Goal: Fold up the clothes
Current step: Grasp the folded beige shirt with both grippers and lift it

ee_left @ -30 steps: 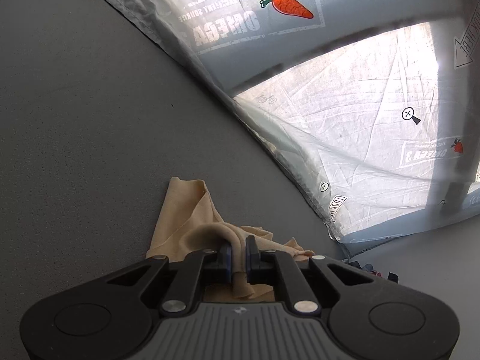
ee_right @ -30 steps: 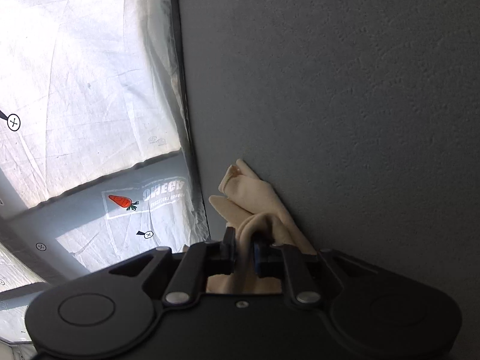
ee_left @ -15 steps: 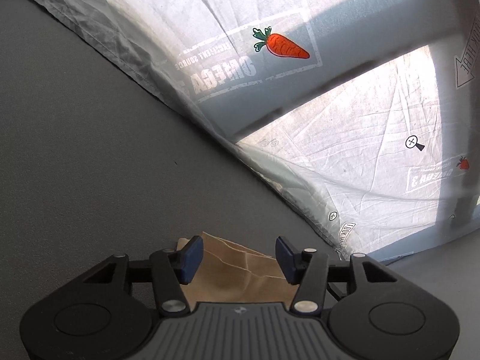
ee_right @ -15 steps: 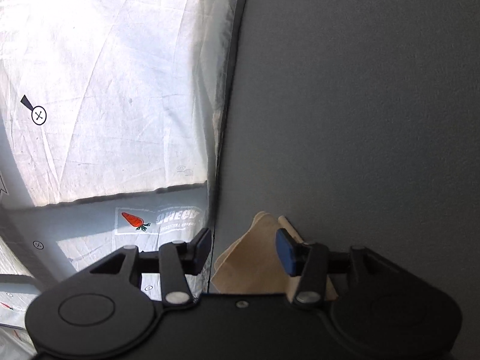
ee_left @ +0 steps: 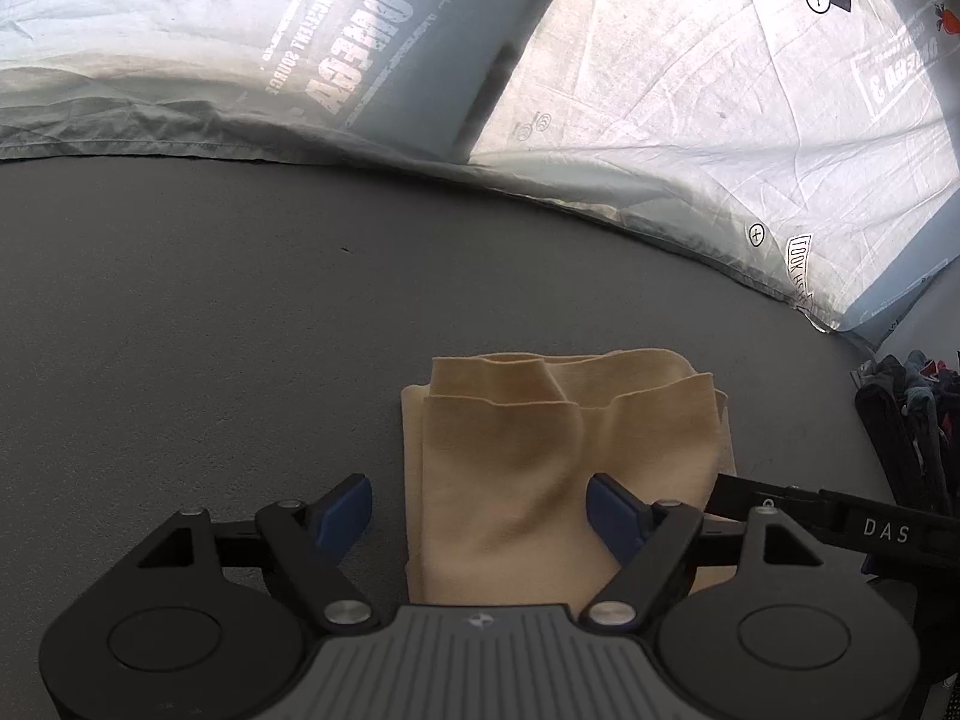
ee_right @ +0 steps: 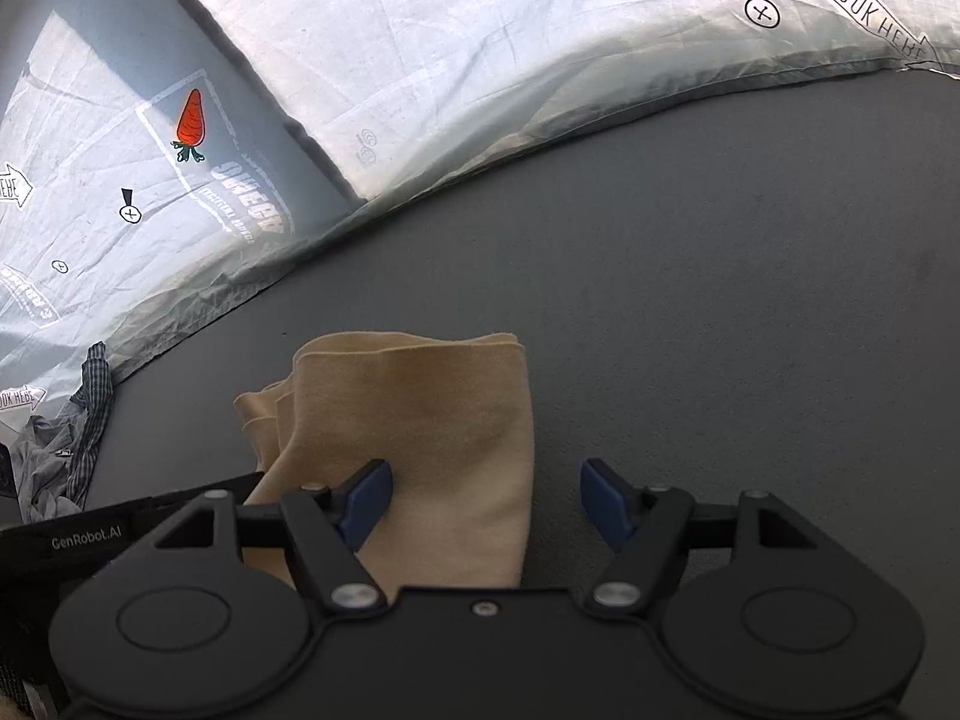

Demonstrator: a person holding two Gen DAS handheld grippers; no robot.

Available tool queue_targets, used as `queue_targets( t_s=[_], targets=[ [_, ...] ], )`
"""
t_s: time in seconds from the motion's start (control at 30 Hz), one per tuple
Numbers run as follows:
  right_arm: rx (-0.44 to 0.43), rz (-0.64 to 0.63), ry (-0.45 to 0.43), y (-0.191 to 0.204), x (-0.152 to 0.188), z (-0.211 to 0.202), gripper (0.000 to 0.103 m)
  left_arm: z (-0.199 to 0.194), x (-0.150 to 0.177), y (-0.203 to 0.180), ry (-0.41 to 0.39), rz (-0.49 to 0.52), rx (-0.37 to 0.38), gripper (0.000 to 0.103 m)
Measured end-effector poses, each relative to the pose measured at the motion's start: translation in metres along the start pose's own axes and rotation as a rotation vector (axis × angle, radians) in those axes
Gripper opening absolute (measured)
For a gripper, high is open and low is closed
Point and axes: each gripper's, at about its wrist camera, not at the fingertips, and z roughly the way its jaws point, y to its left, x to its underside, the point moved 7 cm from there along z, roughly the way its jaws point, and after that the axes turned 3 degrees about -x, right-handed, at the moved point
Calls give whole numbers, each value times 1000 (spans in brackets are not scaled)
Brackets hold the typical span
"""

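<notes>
Both grippers wide open, nothing held.

Left gripper [ee_left: 480,507] and right gripper [ee_right: 486,501] poised over tan garment [ee_left: 564,450], folded on grey table [ee_left: 210,330]. Recommended: square uneven far edges, press flat. Unfolded clothes pile [ee_right: 72,438] alongside.

Both tongs — left [ee_left: 480,510], right [ee_right: 487,501] — agape

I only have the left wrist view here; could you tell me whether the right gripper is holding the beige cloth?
Observer: No, the right gripper is open and holds nothing.
Operator: Thanks. Where is it placed?
Observer: One pad is over the beige cloth; the other is over the bare grey mat.
Operator: Is anything else nearby?
Observer: A checked garment lies crumpled at the far left of that view.
</notes>
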Motion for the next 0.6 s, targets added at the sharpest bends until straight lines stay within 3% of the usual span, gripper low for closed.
queue_targets(
  t_s=[0.1,0.2,0.3,0.37,0.43,0.47,0.5,0.53,0.6],
  targets=[
    [7,-44,1,7,-2,9,73,2,-3,1,-7,7,17,80],
    [-8,-87,14,17,-1,15,65,4,-3,-3,-27,22,23,79],
    [-2,-128,32,26,0,19,63,6,-1,-8,-52,54,25,79],
    [4,-155,44,32,0,21,55,5,0,-11,-65,76,26,74],
    [10,-182,56,38,1,23,52,4,0,-7,-78,48,35,62],
    [13,-196,62,41,1,24,45,3,0,-5,-82,30,39,57],
    [16,-209,68,44,1,26,41,3,1,-4,-81,21,49,45],
    [19,-223,74,47,1,27,40,3,1,-3,-81,11,58,27],
    [25,-250,86,53,2,29,34,3,3,-5,-81,5,68,20]
  ],
)
